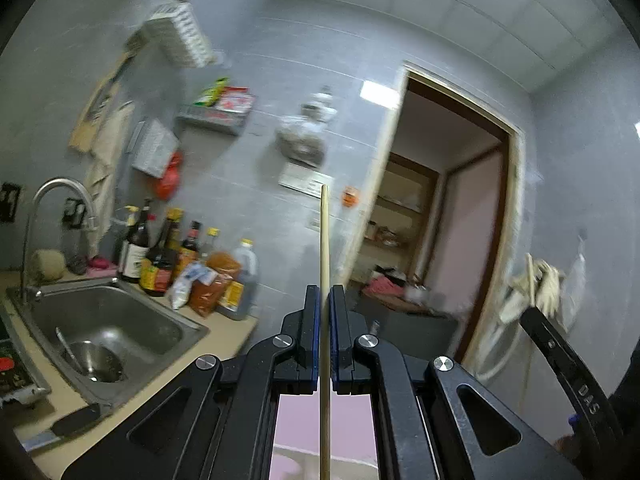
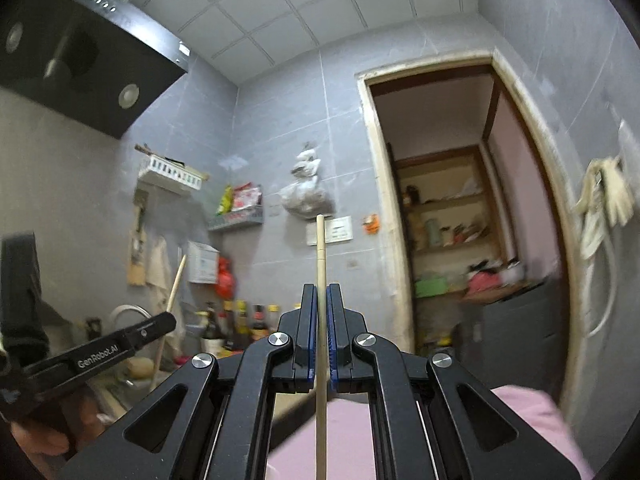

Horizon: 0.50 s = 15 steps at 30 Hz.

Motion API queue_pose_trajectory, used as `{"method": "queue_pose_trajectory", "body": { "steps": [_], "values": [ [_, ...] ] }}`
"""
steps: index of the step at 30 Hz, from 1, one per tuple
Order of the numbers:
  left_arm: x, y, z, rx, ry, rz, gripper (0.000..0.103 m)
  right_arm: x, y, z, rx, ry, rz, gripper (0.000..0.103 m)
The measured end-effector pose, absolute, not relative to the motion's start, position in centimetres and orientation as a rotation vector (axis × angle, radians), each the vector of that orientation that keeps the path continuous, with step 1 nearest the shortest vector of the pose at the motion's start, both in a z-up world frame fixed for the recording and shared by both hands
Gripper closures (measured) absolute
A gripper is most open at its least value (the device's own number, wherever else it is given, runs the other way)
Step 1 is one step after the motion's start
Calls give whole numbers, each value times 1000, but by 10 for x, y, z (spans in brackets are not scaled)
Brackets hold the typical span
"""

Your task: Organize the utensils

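My left gripper (image 1: 324, 292) is shut on a pale wooden chopstick (image 1: 324, 240) that sticks straight up between its blue pads, raised in the air to the right of the sink. My right gripper (image 2: 321, 290) is shut on a second wooden chopstick (image 2: 320, 248), also upright, and held high facing the far wall. The left gripper (image 2: 120, 344) and its chopstick (image 2: 173, 292) show at the left of the right wrist view; the edge of the right gripper (image 1: 568, 364) shows at the right of the left wrist view.
A steel sink (image 1: 108, 332) with a bowl and a faucet (image 1: 56, 200) lies at the left. Sauce bottles (image 1: 160, 252) stand behind it on the counter. Wall racks (image 1: 180, 36), a range hood (image 2: 80, 60) and an open doorway (image 2: 460, 220) are ahead.
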<state>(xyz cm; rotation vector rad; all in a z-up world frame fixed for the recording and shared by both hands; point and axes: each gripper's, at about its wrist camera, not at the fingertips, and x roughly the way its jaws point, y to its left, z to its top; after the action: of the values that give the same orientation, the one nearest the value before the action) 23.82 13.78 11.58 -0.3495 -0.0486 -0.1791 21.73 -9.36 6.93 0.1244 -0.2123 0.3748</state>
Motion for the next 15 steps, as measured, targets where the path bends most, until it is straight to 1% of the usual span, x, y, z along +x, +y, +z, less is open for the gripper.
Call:
{"method": "queue_pose_trajectory", "body": {
  "steps": [6,15],
  "values": [
    [256,174,104,-399,-66,-118,101,243,-70,70,211,-189,433,100],
    [280,178,75,-428,-18,-43,101,274,-63,49,322,-134,458,100]
  ]
}}
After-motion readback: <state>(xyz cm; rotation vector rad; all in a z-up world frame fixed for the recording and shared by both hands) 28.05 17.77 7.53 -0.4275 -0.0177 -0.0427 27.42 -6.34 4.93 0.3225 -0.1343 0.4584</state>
